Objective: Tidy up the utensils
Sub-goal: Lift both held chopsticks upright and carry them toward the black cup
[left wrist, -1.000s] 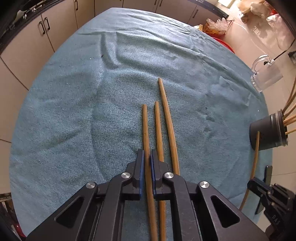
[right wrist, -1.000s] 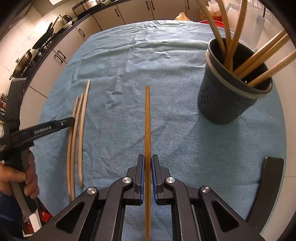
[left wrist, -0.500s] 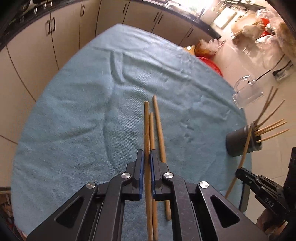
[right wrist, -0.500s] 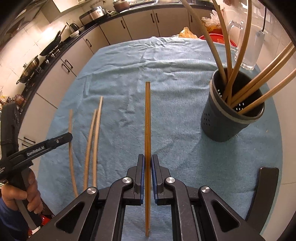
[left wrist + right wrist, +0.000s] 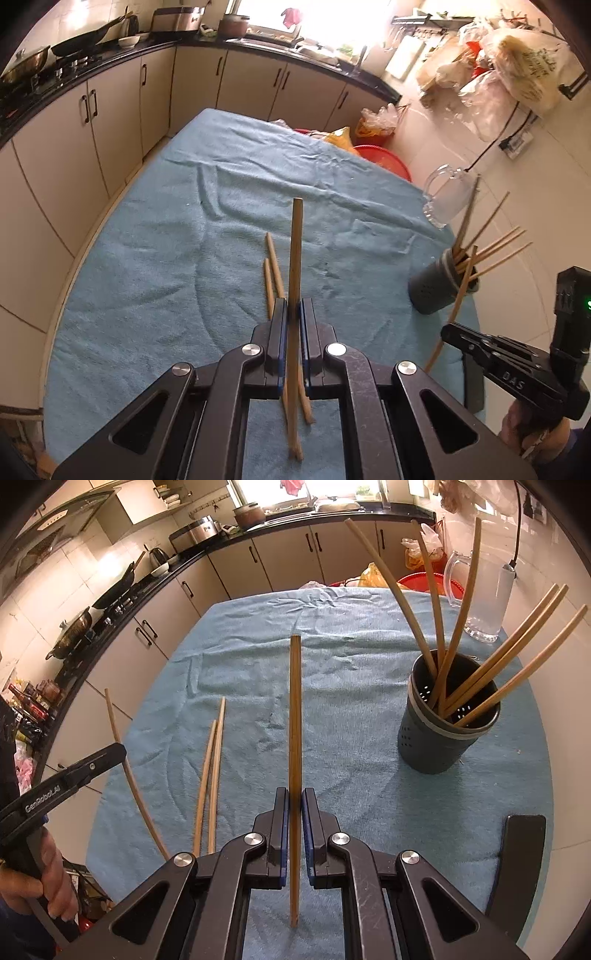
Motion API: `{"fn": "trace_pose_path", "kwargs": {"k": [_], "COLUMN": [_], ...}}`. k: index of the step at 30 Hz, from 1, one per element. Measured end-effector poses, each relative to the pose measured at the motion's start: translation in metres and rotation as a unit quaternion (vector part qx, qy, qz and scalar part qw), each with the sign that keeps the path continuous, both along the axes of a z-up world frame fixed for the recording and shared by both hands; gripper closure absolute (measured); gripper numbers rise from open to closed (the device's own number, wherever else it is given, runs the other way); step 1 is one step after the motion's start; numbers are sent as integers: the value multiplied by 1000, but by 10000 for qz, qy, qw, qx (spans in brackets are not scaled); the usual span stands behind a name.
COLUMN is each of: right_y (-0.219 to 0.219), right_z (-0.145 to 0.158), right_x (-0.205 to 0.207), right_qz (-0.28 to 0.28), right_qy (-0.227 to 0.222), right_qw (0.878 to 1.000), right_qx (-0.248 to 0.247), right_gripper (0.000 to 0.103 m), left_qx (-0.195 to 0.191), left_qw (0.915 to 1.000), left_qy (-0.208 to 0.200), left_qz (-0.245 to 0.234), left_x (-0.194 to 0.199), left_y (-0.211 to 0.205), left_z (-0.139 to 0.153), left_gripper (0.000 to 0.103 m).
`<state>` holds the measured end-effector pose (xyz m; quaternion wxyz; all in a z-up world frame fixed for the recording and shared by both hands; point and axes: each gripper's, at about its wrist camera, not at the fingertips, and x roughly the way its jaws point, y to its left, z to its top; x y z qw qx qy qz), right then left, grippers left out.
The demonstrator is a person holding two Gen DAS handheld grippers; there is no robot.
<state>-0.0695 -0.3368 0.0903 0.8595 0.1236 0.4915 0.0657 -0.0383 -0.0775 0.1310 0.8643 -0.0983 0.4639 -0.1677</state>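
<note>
The left gripper (image 5: 293, 314) was clamped on one chopstick (image 5: 295, 258) and the right gripper (image 5: 294, 805) on another chopstick (image 5: 295, 716), both held above the blue cloth (image 5: 351, 672), two loose chopsticks (image 5: 212, 768) lying near its left edge, the dark holder (image 5: 439, 742) near its right edge.
</note>
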Motion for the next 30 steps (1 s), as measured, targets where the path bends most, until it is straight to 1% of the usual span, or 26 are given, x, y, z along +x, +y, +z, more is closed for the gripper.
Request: {"fn": "trace_pose_path", "kwargs": {"k": [7, 16, 22, 30], "right_y": [1, -2, -7, -26], "right_z": [9, 15, 19, 28], "right_x": [-10, -19, -25, -30], "right_qz": [-18, -17, -88, -332], "right_qy": [-157, -243, -318, -434], "right_qw": [9999, 9997, 9994, 9984], "right_qx": [-10, 29, 58, 156], "right_gripper": [96, 96, 96, 96], "left_qx": [-176, -261, -243, -242], "left_qw": [9995, 9980, 9974, 9963], "left_qy": [-181, -367, -478, -603], "left_qz": [-202, -453, -484, -559], "left_x": [-20, -40, -43, -43], "left_y": [-4, -10, -12, -20], "left_z": [14, 24, 31, 40], "left_gripper": [97, 97, 97, 97]}}
